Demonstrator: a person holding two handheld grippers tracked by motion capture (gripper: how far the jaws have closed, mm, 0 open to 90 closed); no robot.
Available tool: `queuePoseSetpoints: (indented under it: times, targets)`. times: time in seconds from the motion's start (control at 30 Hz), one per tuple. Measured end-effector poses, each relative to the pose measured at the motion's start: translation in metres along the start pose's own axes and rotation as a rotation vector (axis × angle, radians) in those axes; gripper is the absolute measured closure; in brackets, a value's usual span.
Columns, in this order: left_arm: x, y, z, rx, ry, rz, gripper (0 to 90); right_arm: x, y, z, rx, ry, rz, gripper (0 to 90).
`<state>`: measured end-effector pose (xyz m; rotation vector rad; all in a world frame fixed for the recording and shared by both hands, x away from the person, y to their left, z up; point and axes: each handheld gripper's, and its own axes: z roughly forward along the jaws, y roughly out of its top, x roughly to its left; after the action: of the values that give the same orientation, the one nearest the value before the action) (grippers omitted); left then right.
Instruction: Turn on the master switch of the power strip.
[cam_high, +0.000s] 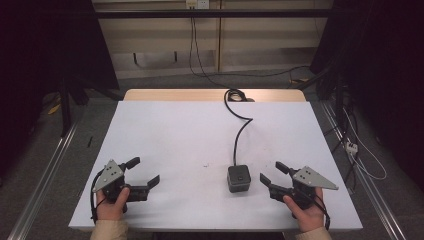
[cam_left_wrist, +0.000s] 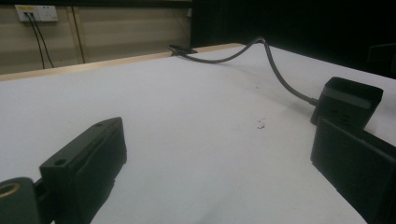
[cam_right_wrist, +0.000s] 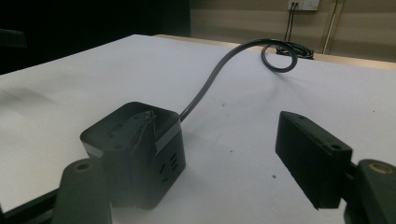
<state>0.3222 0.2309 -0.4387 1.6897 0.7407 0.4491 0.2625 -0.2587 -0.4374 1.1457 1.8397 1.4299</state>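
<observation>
Power cube (cam_high: 239, 178) with cable (cam_high: 240, 131) sits lower centre of the white bench (cam_high: 165, 130), just beside the right hand-held gripper (cam_high: 268, 173); left hand-held gripper (cam_high: 146, 171) well apart. Both jaws spread, empty.

Left tool (cam_high: 145, 172) and right tool (cam_high: 268, 172) held low, jaws spread.

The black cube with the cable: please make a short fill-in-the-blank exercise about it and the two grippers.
1. The black cube lies nearer to the ____ gripper.
2. The jaws of the left gripper stand ____, with nothing between them.
3. The cable runs from the cube toward the ____ edge of the white table.
4. On a side face of the cube, the right gripper view shows socket ____.

Missing words: right; open; far; holes
</observation>
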Motion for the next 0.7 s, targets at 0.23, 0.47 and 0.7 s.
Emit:
queuePoseSetpoints:
  times: [0.23, 0.47, 0.7]
  targets:
    - [-0.001, 0.0, 0.0, -0.002, 0.002, 0.001, 3.2, 0.001, 0.003, 0.004, -0.005, 0.026, 0.011, 37.6]
    - [-0.001, 0.0, 0.0, -0.003, 0.0, 0.002, 3.2, 0.006, 0.008, 0.011, -0.006, 0.054, 0.013, 47.0]
    - [-0.002, 0.0, 0.0, -0.004, -0.002, 0.001, 3.2, 0.006, 0.01, 0.013, -0.01, 0.073, 0.023, 54.0]
